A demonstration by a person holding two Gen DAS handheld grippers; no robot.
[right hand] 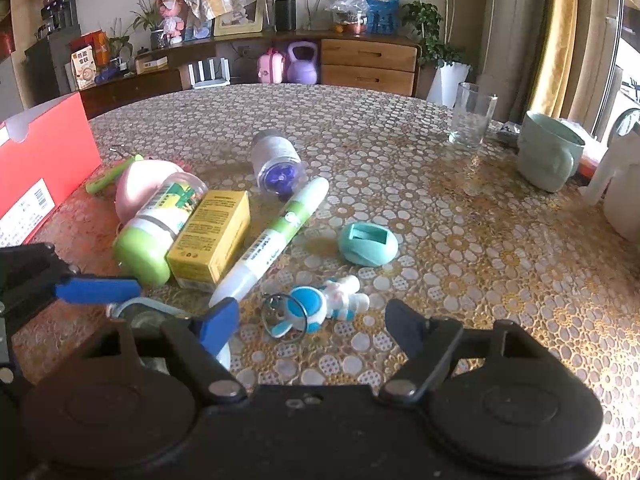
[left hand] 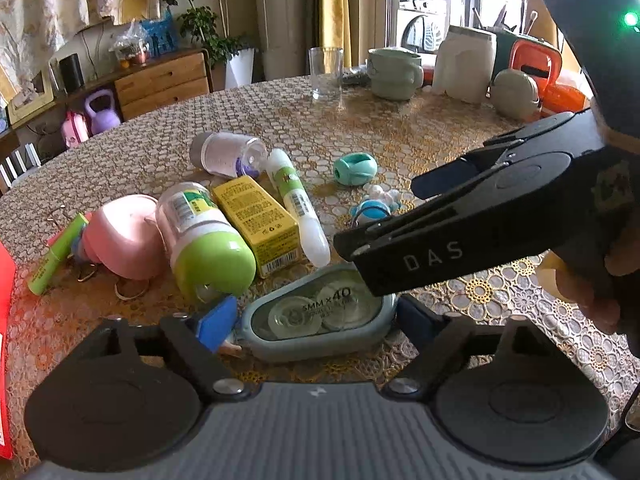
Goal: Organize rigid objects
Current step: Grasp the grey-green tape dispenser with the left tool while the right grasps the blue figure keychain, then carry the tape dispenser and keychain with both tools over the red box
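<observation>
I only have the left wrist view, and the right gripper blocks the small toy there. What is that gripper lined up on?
Observer: The right gripper is open, and a blue-and-white figure keychain lies between its fingers with the pads off it.
Operator: Anything attached to it?
Observer: Metal key rings sit at its head, towards the blue finger.
Operator: And the red edge on my left?
Observer: That is a red box with a barcode label on its side.
</observation>
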